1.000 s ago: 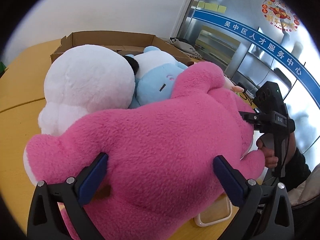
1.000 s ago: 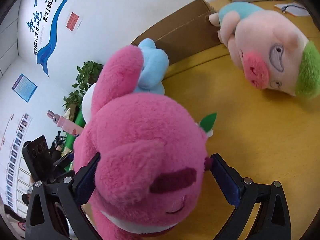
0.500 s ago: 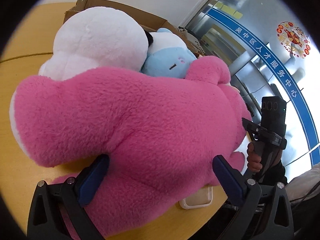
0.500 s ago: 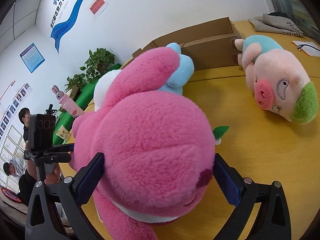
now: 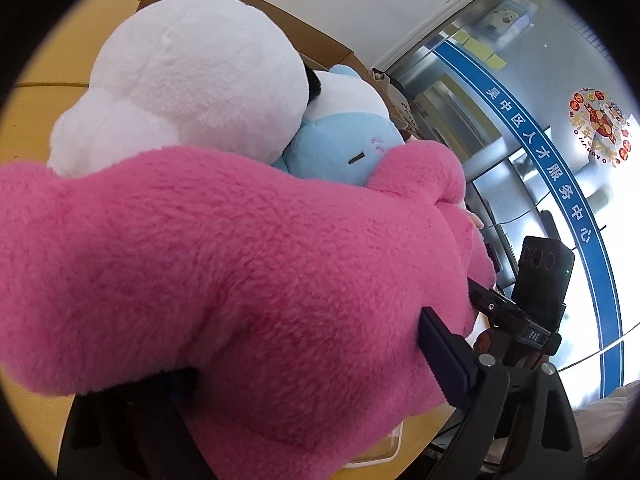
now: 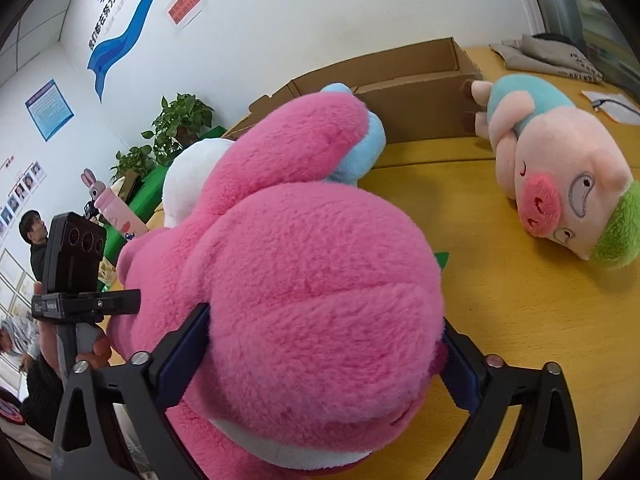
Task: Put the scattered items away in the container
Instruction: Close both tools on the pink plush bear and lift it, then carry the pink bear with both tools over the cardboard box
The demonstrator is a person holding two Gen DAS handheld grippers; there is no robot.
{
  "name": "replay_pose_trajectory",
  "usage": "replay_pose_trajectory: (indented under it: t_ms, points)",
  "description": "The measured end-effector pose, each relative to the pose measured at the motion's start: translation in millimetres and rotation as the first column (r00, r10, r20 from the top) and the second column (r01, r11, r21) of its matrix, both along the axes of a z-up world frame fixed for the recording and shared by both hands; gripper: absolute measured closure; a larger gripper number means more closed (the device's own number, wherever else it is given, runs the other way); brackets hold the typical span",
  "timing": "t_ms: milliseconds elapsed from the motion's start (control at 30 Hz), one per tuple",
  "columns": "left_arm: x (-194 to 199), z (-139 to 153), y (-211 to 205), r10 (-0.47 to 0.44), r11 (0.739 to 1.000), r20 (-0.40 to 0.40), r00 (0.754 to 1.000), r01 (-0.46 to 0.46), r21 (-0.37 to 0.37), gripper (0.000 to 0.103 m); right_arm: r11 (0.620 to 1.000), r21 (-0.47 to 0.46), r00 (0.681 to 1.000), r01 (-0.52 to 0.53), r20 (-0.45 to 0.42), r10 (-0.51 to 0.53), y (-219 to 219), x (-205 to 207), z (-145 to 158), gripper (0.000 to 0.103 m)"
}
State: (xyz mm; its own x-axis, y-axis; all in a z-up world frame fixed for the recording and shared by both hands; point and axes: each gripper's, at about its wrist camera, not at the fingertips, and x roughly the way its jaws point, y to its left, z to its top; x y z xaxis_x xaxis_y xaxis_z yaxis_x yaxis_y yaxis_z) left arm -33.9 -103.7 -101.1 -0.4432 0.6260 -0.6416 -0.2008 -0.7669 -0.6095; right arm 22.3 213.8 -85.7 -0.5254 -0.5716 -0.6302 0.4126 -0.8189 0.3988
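Both pairs of jaws have just been closing on the pink bear, one at each end.

Left wrist view: the pink bear now fills the frame more than a second ago, and its fur bulges over the left gripper. One blue pad presses into the plush at 4 o'clock; the other pad, at 7 o'clock, is buried under fur. The jaws are clenched on the bear's body. A white plush and a blue plush lie against the bear at 11 and 1 o'clock. Behind them, at 12 o'clock, is the rim of the box. The table is bare at 9 and 10 o'clock. At 4 o'clock a tray pokes out from under the bear, close to the table edge.

Right wrist view: the right gripper squeezes the bear's head, pads dented into the fur at 8 and 4 o'clock. The bear looks gripped at both ends and ready to lift. The box stands open at 12 o'clock, beyond the bear. A pig plush lies at 2 o'clock, just beside the box wall. Bare table runs between bear and pig. At 9 o'clock the table ends; a hand holds the other gripper there.
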Motion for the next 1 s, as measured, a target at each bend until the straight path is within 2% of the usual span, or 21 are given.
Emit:
replay_pose_trajectory:
  t_ms: [67,167,300,433,600,733,867,1000]
  points:
    - [6,8,1,0.005,1.000,-0.020,1.000,-0.005,-0.024,0.022,1.000,0.006,1.000,0.001,-0.014,-0.001,0,8,6,0.018]
    - [16,22,3,0.005,0.999,-0.046,0.999,-0.007,-0.049,0.025,1.000,0.000,1.000,-0.001,-0.027,0.001,2,18,15,0.026]
    - [26,50,3,-0.003,0.997,-0.113,0.994,-0.005,-0.076,0.025,1.000,-0.025,0.997,0.016,-0.075,-0.018,2,33,36,0.026]
    - [23,95,4,-0.028,0.995,-0.210,0.977,0.006,-0.102,0.025,0.999,-0.040,0.984,0.035,-0.173,-0.042,3,39,79,0.026]
    - [-5,172,2,-0.073,0.991,-0.335,0.939,0.029,-0.134,0.025,0.998,-0.023,0.942,0.057,-0.329,-0.061,0,27,155,0.026]
    - [-34,239,2,-0.106,0.985,-0.435,0.894,0.035,-0.168,0.025,0.997,-0.028,0.900,0.071,-0.430,-0.076,-3,8,219,0.026]
    - [-70,286,2,-0.125,0.981,-0.497,0.859,0.031,-0.194,0.025,0.996,-0.021,0.867,0.084,-0.492,-0.083,-7,-22,273,0.026]
    - [-111,314,-4,-0.138,0.980,-0.540,0.830,0.035,-0.195,0.025,0.995,-0.012,0.837,0.097,-0.541,-0.088,-12,-57,313,0.026]
